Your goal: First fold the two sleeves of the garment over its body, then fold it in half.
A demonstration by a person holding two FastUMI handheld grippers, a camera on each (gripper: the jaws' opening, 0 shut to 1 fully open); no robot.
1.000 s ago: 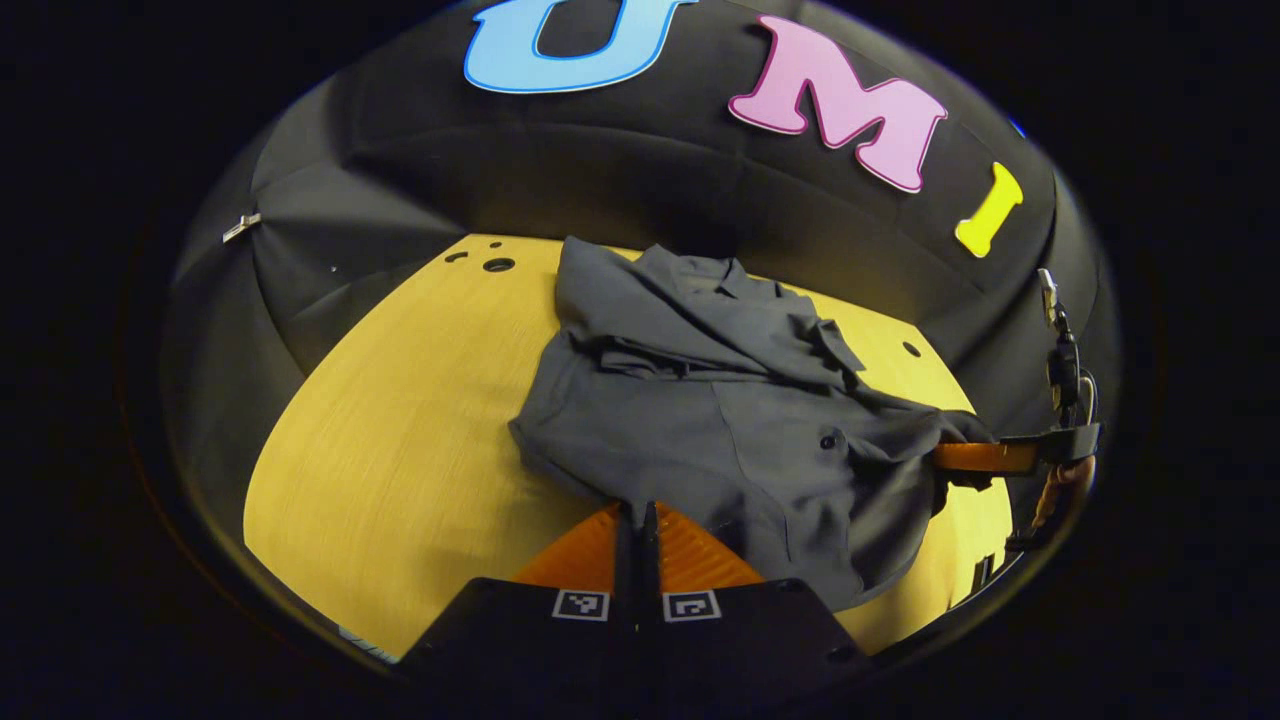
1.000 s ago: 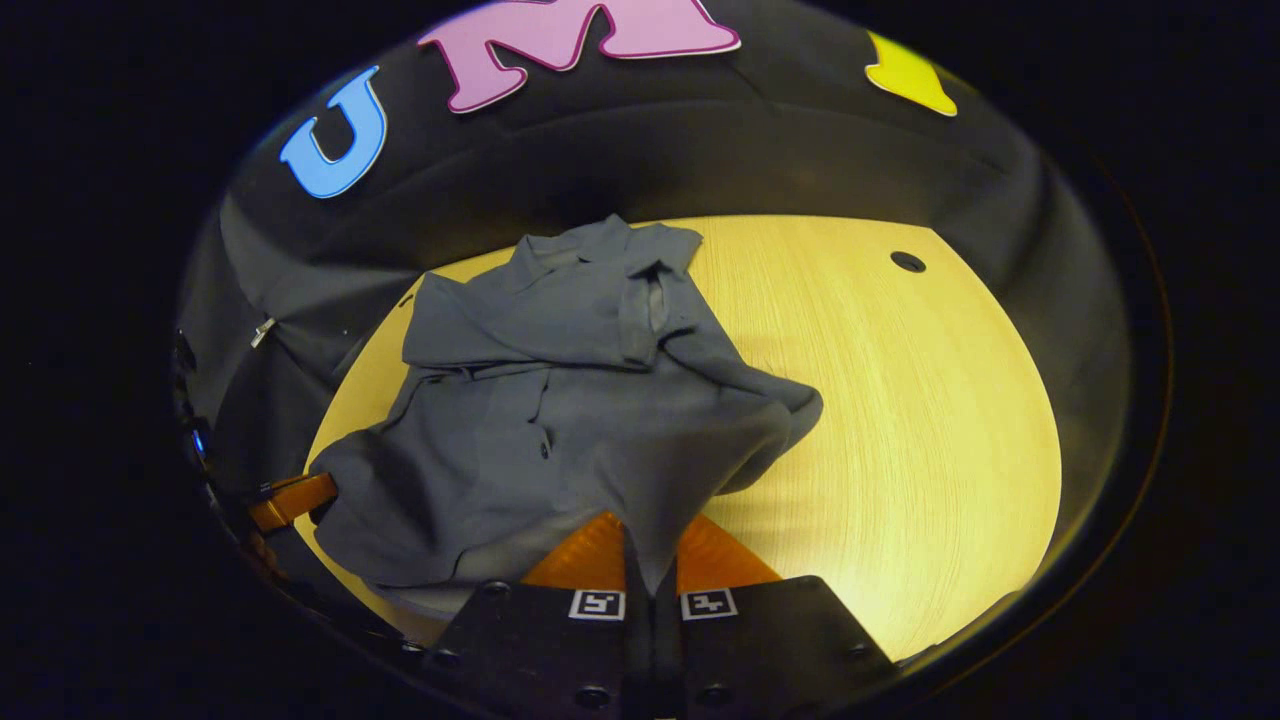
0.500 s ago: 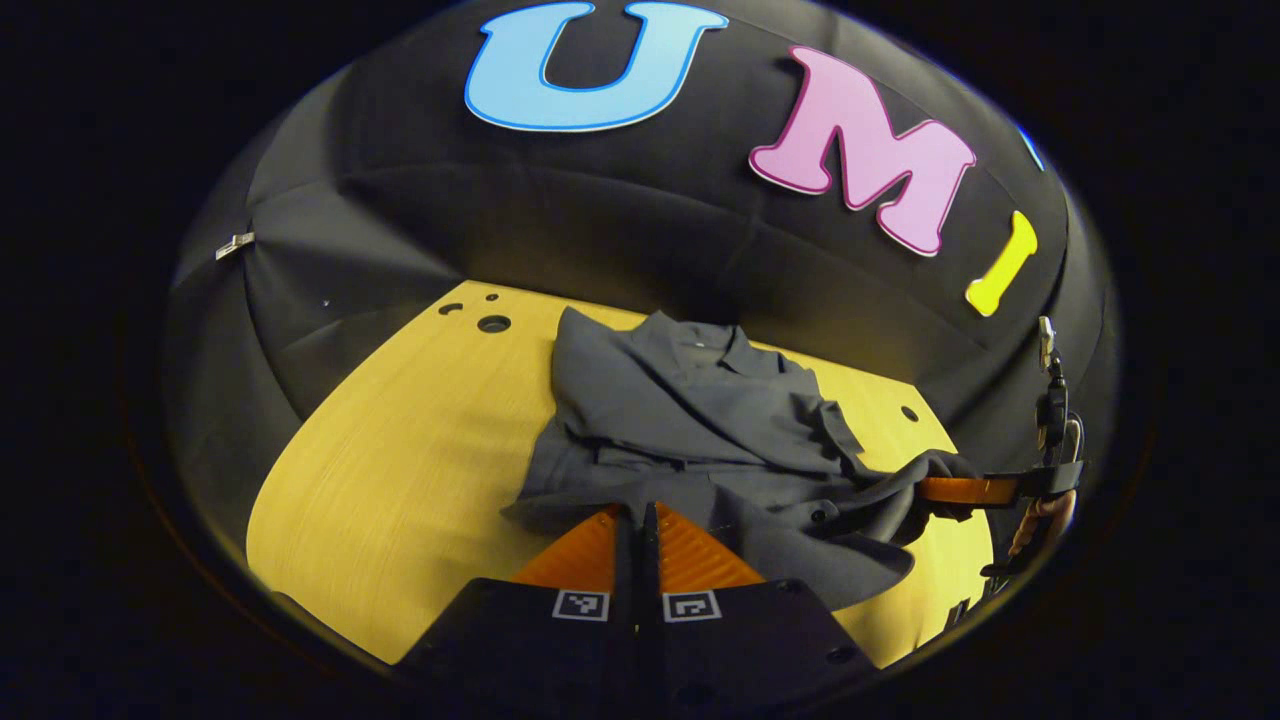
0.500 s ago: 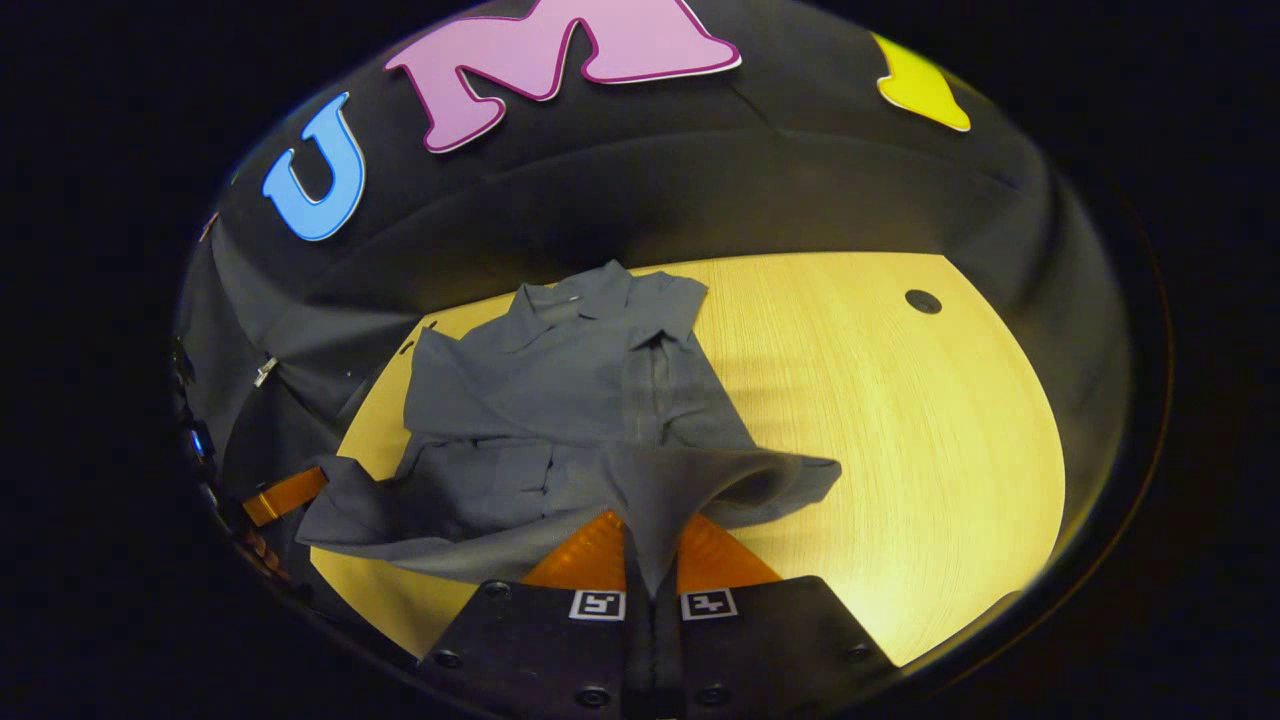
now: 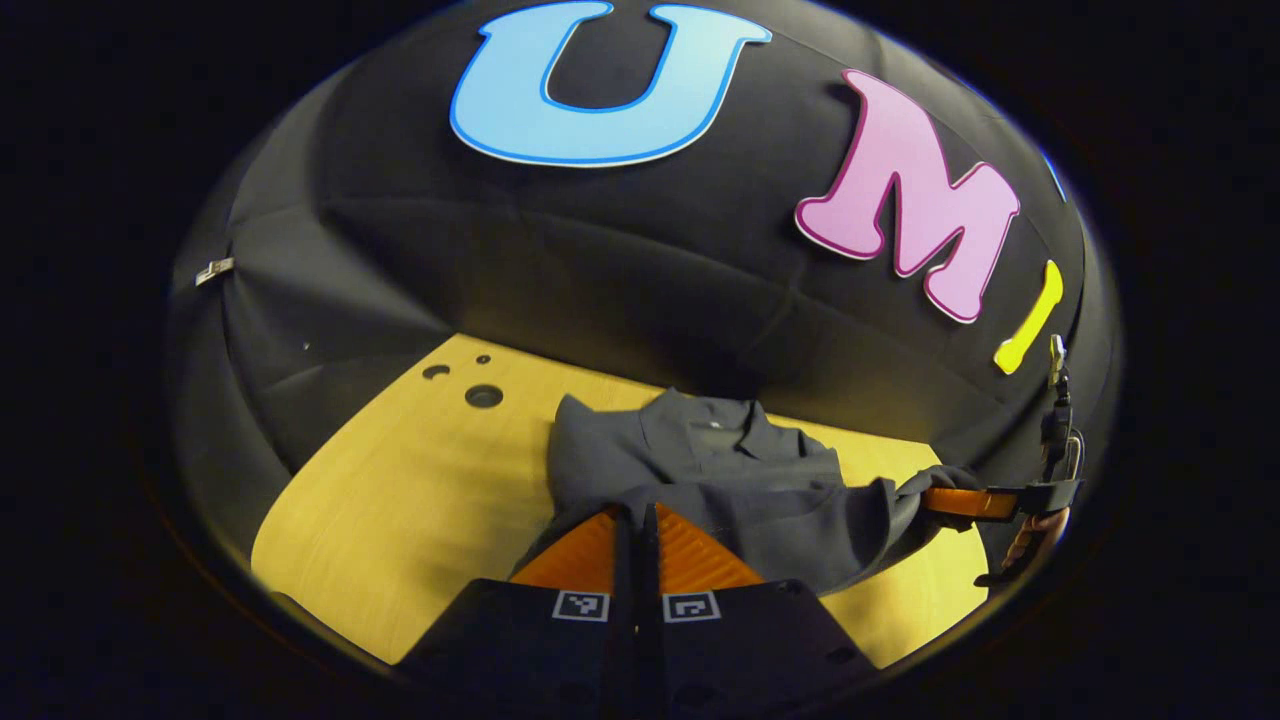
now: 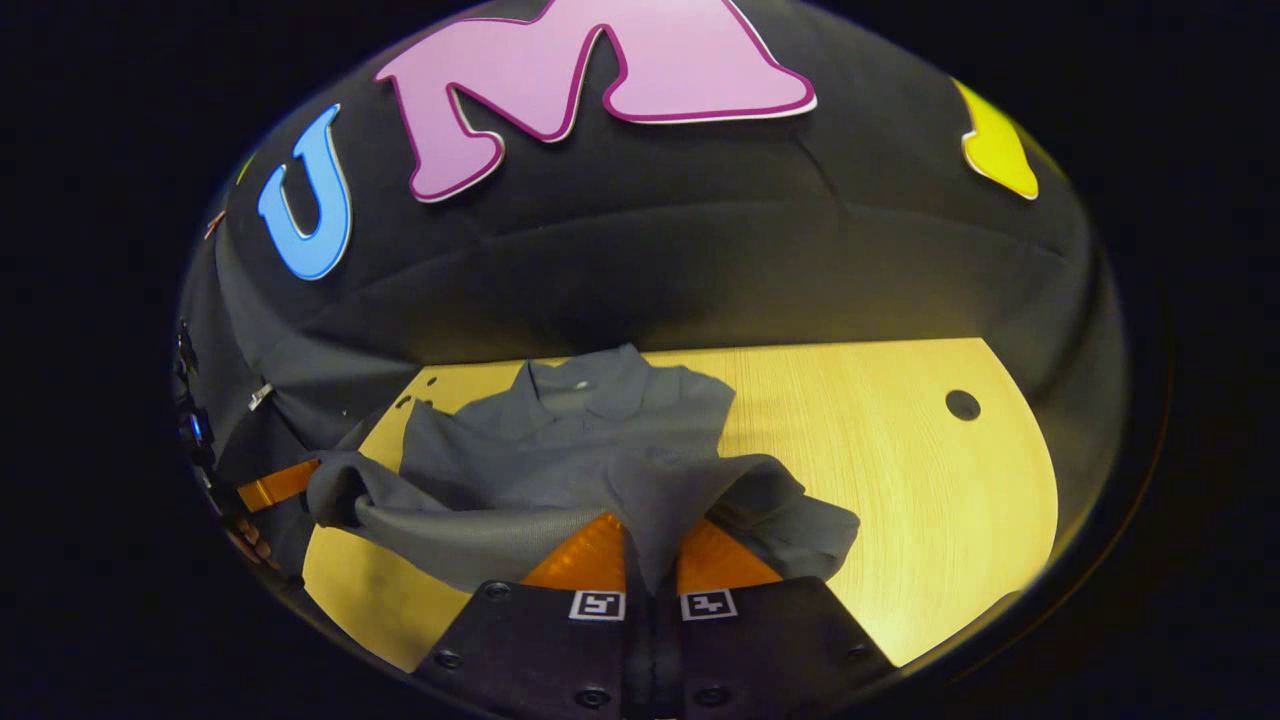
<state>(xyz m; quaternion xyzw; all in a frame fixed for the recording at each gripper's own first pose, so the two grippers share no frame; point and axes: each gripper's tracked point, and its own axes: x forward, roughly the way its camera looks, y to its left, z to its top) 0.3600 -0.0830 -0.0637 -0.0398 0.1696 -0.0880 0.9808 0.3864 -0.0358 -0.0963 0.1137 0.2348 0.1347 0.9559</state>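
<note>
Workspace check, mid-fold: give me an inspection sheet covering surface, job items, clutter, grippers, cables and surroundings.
Surface: yellow wooden table, round holes in it.
Job's things: grey shirt, collar at the far end; near hem lifted off the table, sagging between the grippers; half fold not yet laid down.
Clutter: nothing seen.
Grippers: left gripper shut on the shirt's hem corner; right gripper shut on the other hem corner, cloth pinched between its fingers.
Cables: nothing seen on the table.
Surroundings: black cloth wall behind the table, a small clip on it.

L cam: low, faces wall | R cam: same | shared: shirt point(image 5: 730, 480), table point(image 6: 900, 480)
</note>
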